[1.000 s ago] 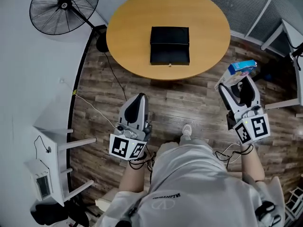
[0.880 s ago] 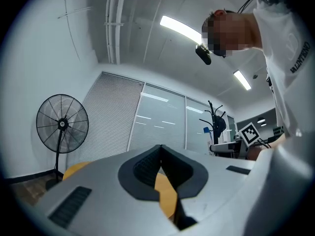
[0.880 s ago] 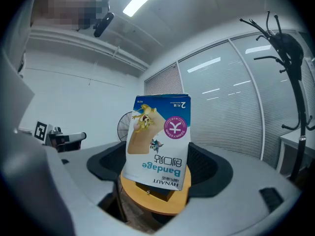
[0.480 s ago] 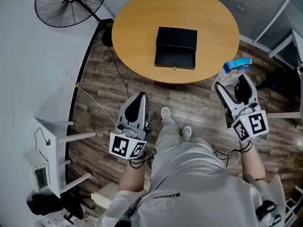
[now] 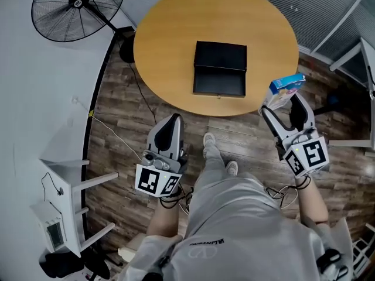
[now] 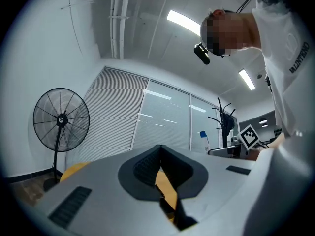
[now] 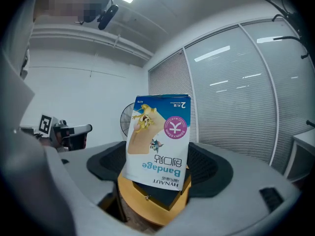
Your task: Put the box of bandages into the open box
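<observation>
Right claw point(image 5: 281, 102) point(image 7: 157, 167) clamped on the bandage box point(image 5: 286, 86) point(image 7: 158, 141), jaws pressing its two sides. The box rides at the right near rim of the round table point(image 5: 170, 34), up in the air and well right of the open black box point(image 5: 220, 69). Its face reads upside down from my claw camera: blue band at the top, white below, a tan cartoon patch, a pink round badge, blue "Bandage" lettering. The black box sits mid-table, with its lid laid back on the far side. Left claw point(image 5: 169, 127) point(image 6: 160, 168) hangs low over the floor, tips closed together on nothing. Fan point(image 5: 78, 7) far left.
</observation>
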The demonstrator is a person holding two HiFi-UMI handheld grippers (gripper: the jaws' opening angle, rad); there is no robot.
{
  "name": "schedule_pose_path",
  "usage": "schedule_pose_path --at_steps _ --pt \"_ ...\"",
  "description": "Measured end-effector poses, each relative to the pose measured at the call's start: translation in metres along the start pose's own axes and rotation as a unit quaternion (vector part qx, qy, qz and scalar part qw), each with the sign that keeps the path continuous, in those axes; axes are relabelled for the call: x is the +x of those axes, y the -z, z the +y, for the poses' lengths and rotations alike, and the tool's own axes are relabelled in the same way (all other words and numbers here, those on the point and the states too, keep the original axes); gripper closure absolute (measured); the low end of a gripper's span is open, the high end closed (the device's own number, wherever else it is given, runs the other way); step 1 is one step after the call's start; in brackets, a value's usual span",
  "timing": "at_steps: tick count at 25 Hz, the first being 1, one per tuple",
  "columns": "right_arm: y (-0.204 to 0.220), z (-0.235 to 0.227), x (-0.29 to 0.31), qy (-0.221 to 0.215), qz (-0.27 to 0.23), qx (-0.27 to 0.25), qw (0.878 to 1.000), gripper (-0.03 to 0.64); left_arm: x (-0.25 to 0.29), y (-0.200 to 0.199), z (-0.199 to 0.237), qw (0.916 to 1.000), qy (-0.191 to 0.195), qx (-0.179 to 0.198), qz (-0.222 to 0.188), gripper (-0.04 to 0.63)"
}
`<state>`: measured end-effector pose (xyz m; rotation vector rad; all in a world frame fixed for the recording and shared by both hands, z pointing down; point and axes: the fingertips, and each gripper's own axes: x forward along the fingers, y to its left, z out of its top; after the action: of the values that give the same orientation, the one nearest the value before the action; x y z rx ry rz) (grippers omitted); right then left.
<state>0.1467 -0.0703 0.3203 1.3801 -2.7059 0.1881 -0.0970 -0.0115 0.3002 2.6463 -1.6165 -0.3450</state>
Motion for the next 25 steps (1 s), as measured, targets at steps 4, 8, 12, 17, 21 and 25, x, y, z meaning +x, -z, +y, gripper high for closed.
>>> schedule_pose_path --at_steps 4,8,12,17,21,25 --pt "0.004 -0.002 0.038 0.007 0.016 -0.008 1.000 0.222 0.028 0.009 0.033 0.9998 0.017 -0.010 0.002 0.588" --pt "0.013 -0.007 0.049 0.013 0.032 -0.018 0.999 0.222 0.046 0.019 0.042 0.9992 0.037 -0.016 0.008 0.588" --pt "0.024 -0.004 0.101 0.010 0.062 -0.033 0.997 0.222 0.075 0.031 0.083 0.9982 0.051 -0.027 0.020 0.588" --pt "0.042 -0.001 0.152 0.013 0.092 -0.045 0.995 0.222 0.096 0.057 0.121 0.9949 0.076 -0.051 0.042 0.588" --pt "0.057 -0.003 0.170 0.012 0.123 -0.060 0.991 0.222 0.113 0.074 0.131 0.9926 0.090 -0.063 0.052 0.588" --pt "0.074 -0.004 0.186 -0.012 0.163 -0.092 0.982 0.221 0.130 0.086 0.135 0.9909 0.096 -0.073 0.060 0.588"
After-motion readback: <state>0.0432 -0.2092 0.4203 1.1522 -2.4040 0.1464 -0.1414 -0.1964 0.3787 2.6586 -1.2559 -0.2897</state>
